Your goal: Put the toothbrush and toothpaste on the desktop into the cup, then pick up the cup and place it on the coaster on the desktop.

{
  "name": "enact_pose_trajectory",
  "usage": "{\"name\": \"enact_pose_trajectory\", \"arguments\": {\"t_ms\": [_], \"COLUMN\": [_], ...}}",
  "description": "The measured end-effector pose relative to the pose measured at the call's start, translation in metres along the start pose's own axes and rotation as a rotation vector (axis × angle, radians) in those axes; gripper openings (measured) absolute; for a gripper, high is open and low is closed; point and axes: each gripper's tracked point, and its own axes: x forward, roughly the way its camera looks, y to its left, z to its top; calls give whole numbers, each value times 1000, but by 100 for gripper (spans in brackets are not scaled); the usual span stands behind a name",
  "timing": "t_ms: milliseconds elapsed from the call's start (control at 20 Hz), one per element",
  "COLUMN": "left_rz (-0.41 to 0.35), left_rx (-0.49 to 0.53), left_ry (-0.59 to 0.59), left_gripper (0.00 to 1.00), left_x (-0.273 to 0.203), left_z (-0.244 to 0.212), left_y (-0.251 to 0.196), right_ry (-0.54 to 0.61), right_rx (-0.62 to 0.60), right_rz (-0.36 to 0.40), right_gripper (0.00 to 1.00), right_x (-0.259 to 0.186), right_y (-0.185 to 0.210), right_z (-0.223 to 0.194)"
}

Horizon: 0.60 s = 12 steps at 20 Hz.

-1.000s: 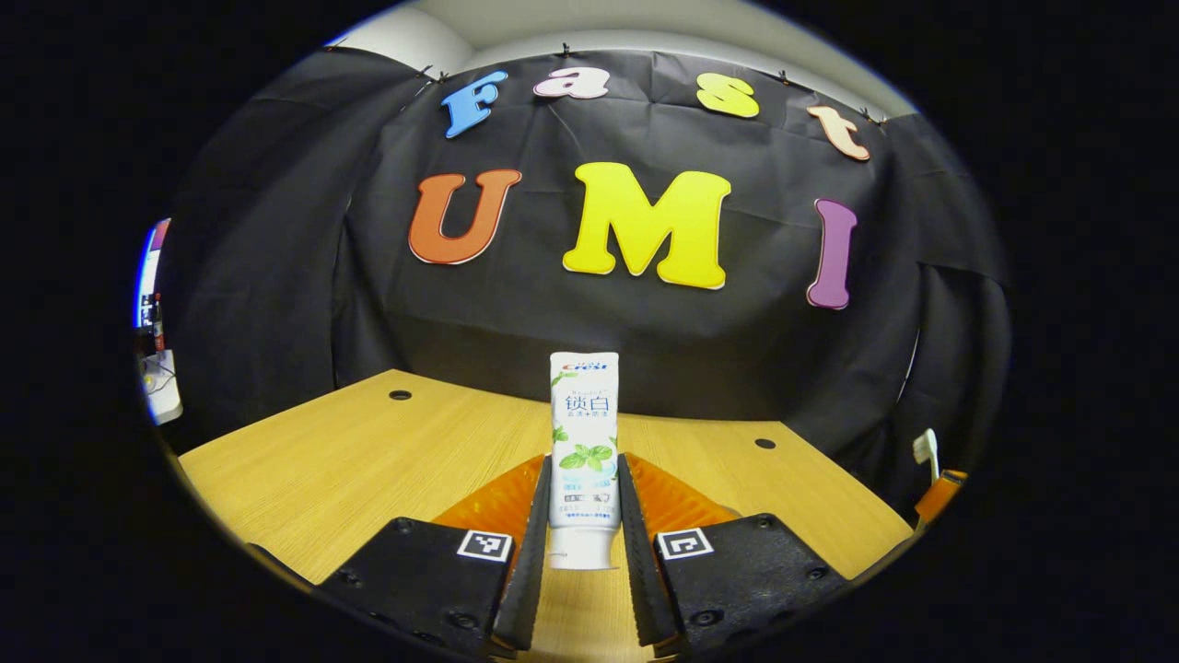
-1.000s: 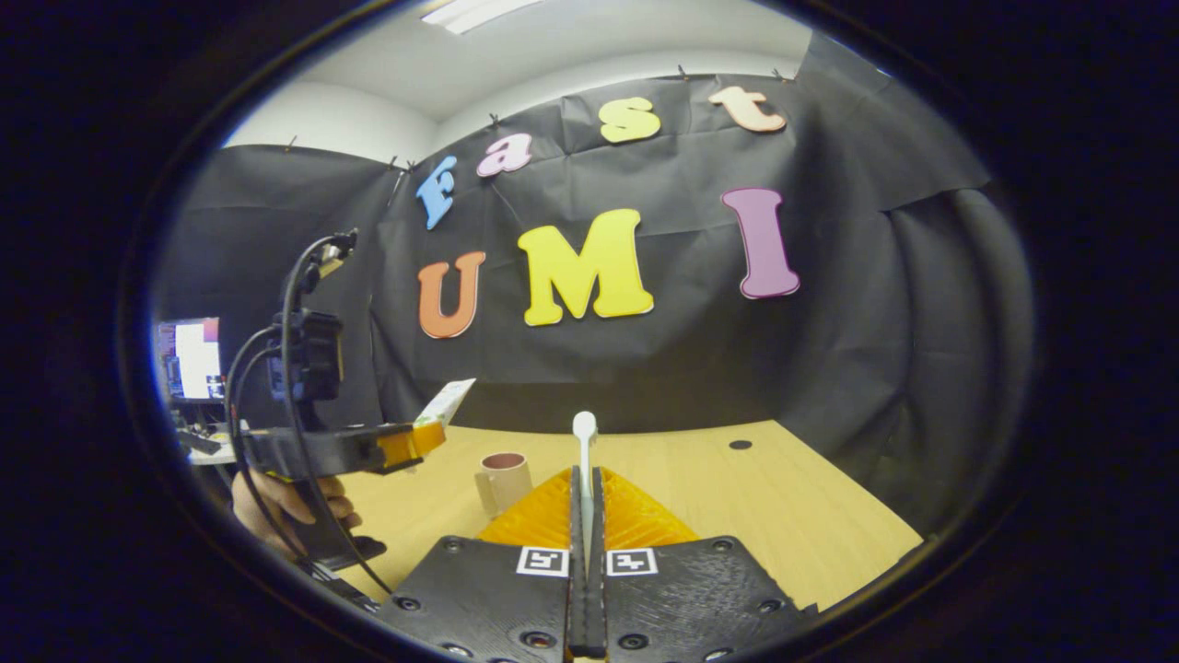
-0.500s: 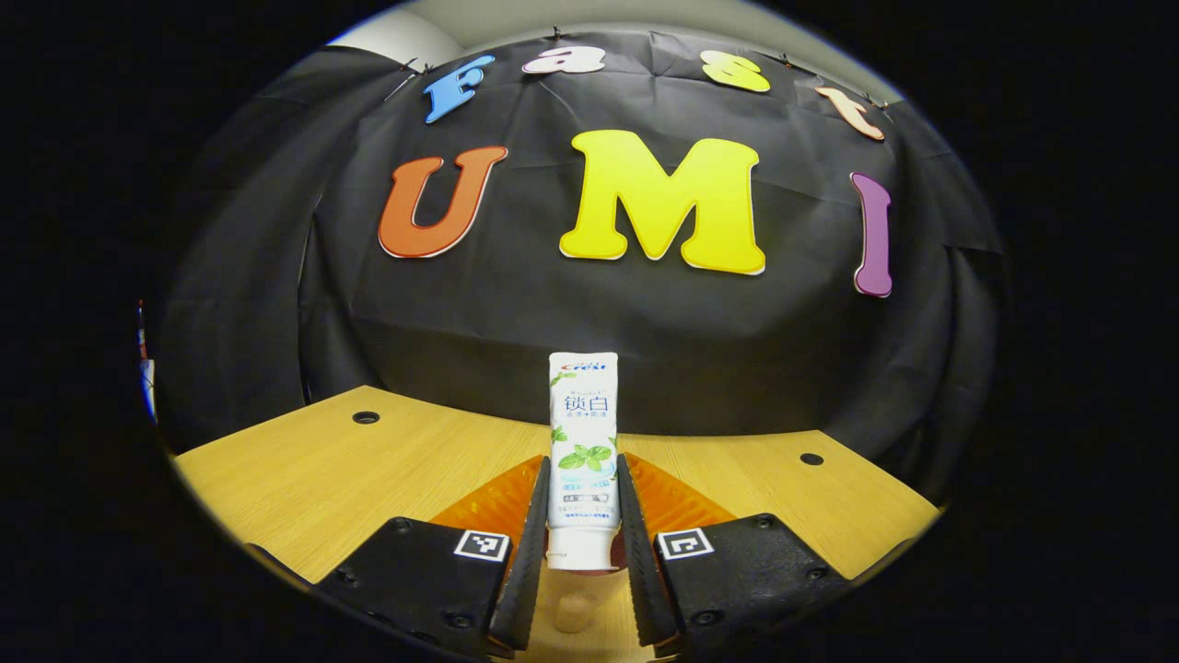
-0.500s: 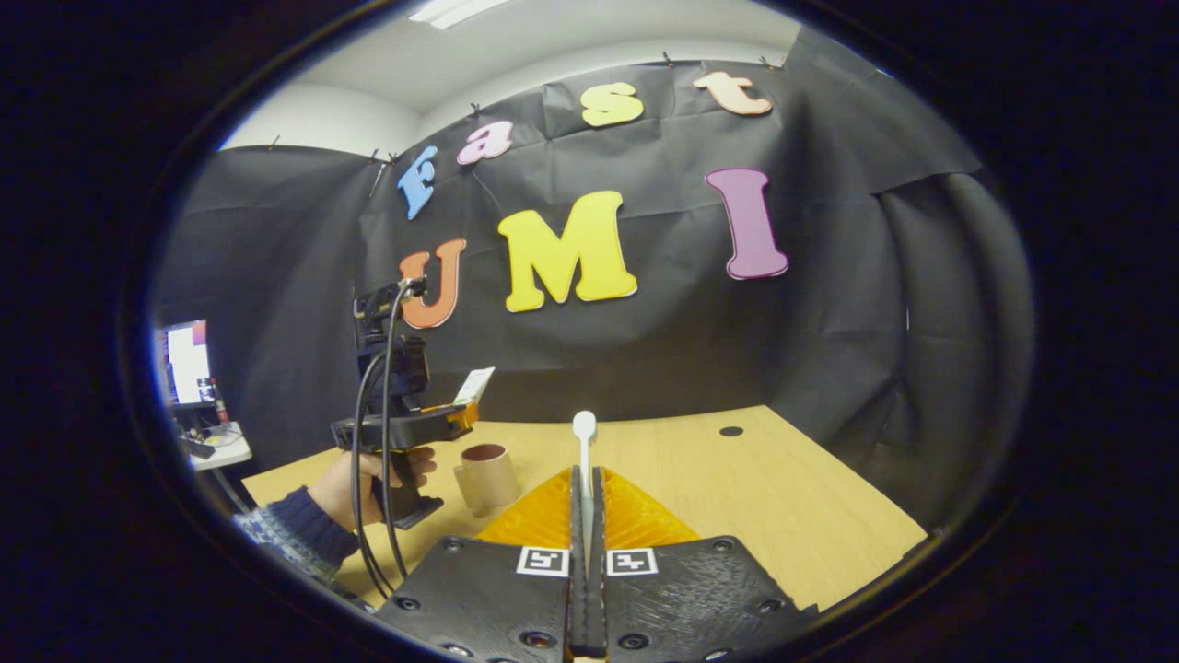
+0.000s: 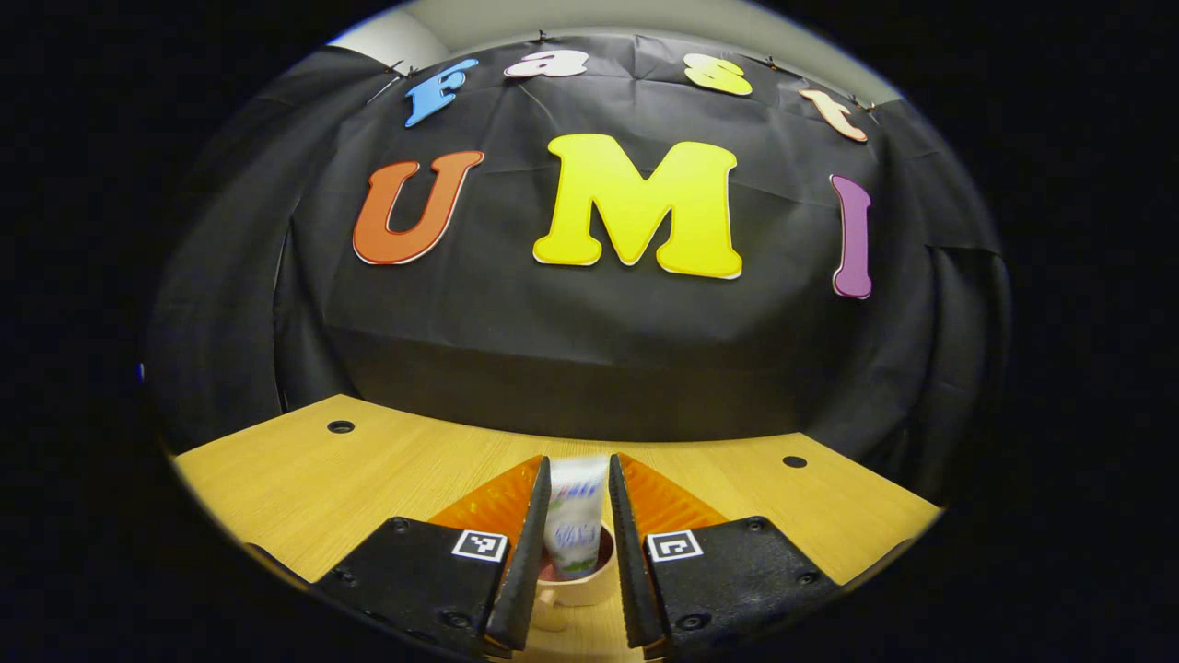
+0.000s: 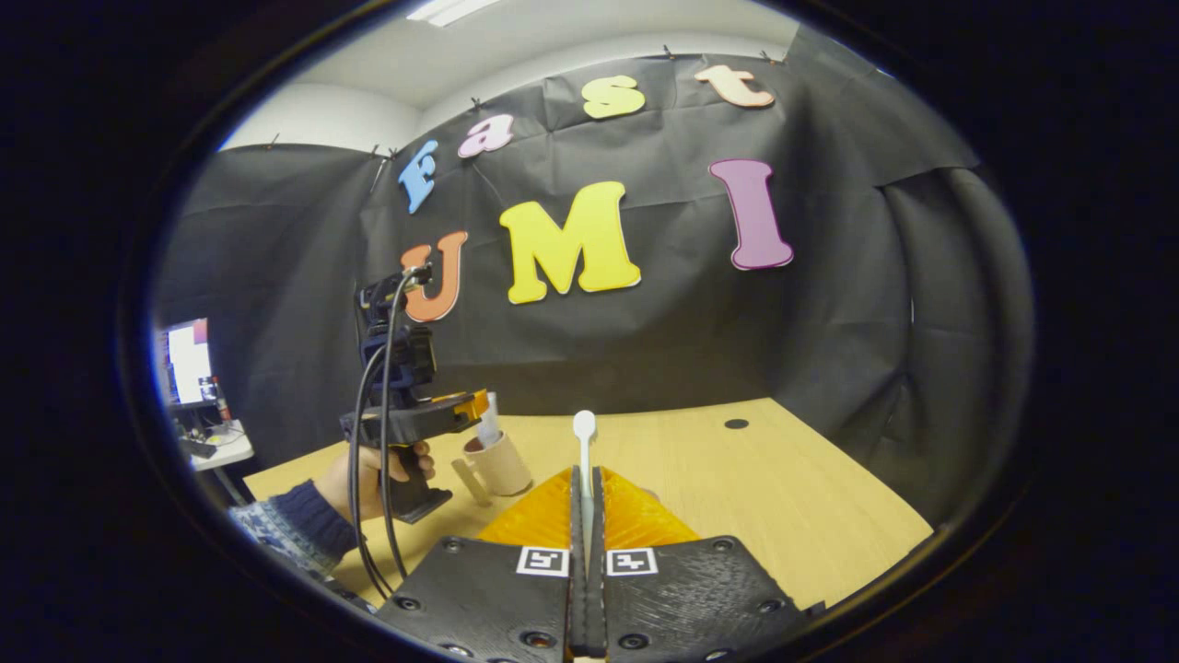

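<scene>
Left jaws apart beside blurred toothpaste (image 5: 573, 525) in cup (image 5: 580, 582); right jaws clenched on toothbrush (image 6: 584, 460).

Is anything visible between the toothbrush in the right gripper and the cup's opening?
Partly. The left gripper hangs right above the beige cup, with the white toothpaste tube standing in its mouth. The white toothbrush is clamped in the right gripper, off to the cup's side.
</scene>
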Motion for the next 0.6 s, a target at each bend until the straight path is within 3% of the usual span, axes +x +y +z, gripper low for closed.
{"name": "enact_pose_trajectory", "arguments": {"t_ms": [450,500,600], "left_rz": [-4,-7,-27], "left_rx": [18,21,26], "left_ry": [5,-12,-39], "left_gripper": [45,41,71], "left_x": [-17,-21,-32], "left_z": [-2,0,-3], "left_y": [2,3,2], "right_ry": [12,5,-5], "right_rx": [0,2,8], "right_rz": [9,17,16], "right_gripper": [0,0,0], "right_x": [4,5,9], "right_y": [2,2,0], "right_z": [-2,-2,-1]}}
